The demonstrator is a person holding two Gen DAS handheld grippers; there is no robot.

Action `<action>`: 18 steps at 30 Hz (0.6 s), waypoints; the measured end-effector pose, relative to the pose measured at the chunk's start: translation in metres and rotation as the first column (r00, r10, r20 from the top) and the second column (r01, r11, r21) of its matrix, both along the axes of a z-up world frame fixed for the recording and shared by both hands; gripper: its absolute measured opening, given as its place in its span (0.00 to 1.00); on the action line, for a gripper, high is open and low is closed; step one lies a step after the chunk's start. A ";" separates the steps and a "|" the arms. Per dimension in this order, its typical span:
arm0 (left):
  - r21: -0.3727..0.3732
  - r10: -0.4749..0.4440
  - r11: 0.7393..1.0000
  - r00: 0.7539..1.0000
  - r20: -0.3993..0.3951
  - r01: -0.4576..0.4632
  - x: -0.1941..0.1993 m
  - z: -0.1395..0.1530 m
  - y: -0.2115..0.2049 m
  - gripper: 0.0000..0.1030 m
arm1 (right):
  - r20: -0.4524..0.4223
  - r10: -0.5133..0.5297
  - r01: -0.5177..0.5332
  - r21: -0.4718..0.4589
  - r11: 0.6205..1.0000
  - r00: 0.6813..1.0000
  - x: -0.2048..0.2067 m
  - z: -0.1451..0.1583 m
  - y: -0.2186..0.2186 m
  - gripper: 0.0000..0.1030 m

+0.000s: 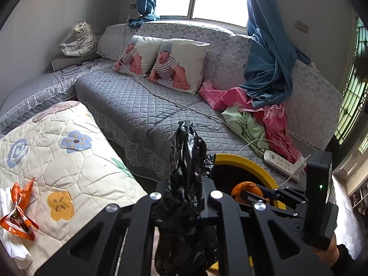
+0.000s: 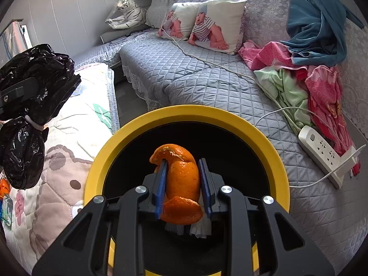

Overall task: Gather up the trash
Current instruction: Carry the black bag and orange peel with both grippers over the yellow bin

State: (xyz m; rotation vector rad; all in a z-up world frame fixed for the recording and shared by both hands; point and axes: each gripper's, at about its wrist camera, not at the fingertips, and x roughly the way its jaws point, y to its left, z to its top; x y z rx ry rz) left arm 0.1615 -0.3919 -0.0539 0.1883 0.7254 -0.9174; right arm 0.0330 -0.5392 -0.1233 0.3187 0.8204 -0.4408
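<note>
Far left, on the floral quilt [image 1: 69,156], near its left edge: crumpled orange snack wrappers [image 1: 19,209] beside a bit of white tissue [image 1: 9,248]. Behind, against the wall at the sofa's far left corner, a plush white tiger [image 1: 79,40]. Along the grey quilted sofa [image 1: 138,101], two baby-print pillows [image 1: 164,63] leaning on the backrest, a white cable [image 1: 174,102] trailing across the seat.

Centre, left gripper [image 1: 185,195]: clamped fully closed on a scrunched black plastic bag [image 1: 187,158], bag bulging above and hanging below the fingers. From the right wrist view, same bag [image 2: 34,80] at the left, over the quilt, held up off the surface.

Just right of that, a yellow-rimmed bin [image 2: 188,115] with a dark interior, standing between quilt and sofa front edge. Right gripper [image 2: 184,181]: narrow, blue pads pressing both sides of an orange peel [image 2: 182,179], peel poised over the bin's opening, inside the rim's outline. Something white just under the peel; cannot tell what.

Further right on the sofa seat: pink and green cloth [image 1: 250,115] in a heap, blue curtain [image 1: 269,69] draped onto it, and a white power strip [image 2: 324,154] near the sofa's front right edge, plug inserted.
</note>
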 end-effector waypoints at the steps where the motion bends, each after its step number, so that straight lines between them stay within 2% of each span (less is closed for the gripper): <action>1: -0.001 -0.002 1.000 1.000 -0.008 0.001 0.001 -0.001 -0.002 0.09 | -0.004 -0.003 0.003 -0.002 1.000 1.000 -0.001 0.000 0.000 0.24; 13: 0.022 -0.030 0.999 0.996 -0.089 0.032 0.014 -0.025 -0.037 0.10 | -0.057 -0.025 0.024 -0.020 1.000 0.998 -0.003 -0.006 -0.003 0.24; 18: 0.033 -0.045 0.998 0.987 -0.156 0.051 0.025 -0.039 -0.052 0.10 | -0.080 -0.027 0.026 -0.014 1.000 0.996 -0.003 -0.010 -0.004 0.25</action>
